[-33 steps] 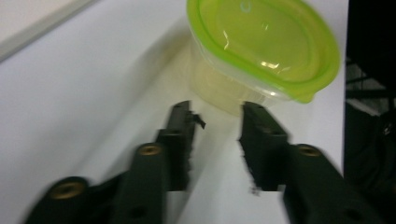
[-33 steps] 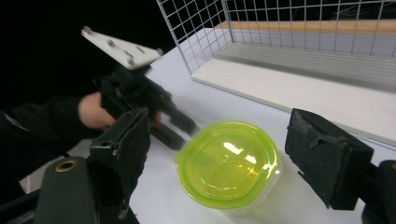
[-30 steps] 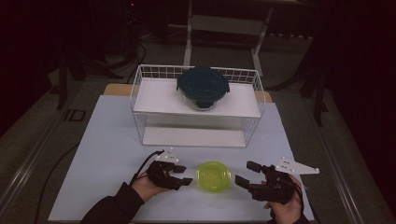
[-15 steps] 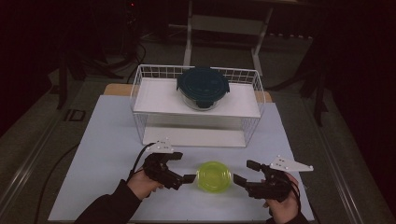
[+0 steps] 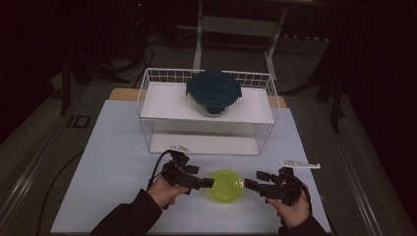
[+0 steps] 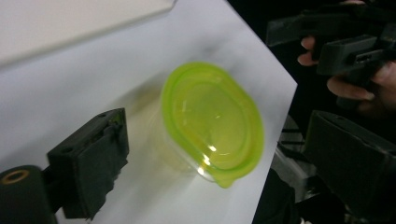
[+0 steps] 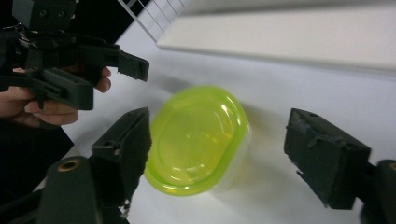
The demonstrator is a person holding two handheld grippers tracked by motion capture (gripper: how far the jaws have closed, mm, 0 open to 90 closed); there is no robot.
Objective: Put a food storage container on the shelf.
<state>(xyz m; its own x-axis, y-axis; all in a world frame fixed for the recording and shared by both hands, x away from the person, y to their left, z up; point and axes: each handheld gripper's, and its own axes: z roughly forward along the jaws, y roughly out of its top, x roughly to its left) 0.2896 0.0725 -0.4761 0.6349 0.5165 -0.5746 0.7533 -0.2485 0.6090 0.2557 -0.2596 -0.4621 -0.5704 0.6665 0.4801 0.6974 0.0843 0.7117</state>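
2 grippers flank a small clear container with a yellow-green lid (image 5: 225, 185), which sits on the white table (image 5: 113, 157) near the front edge. Left gripper (image 5: 209, 182) at its left, jaw tips just beside the lid rim; jaws spread, nothing clamped, having just narrowed slightly; in the left gripper view the container (image 6: 212, 123) lies between them, pads off it. Right gripper (image 5: 249, 184) at its right, tips a little apart from the lid; jaws released, just been closing, container (image 7: 196, 140) between them, untouched. Behind, a white wire rack (image 5: 147, 86) holds a glass bowl with a dark teal lid (image 5: 213, 91) on its shelf.
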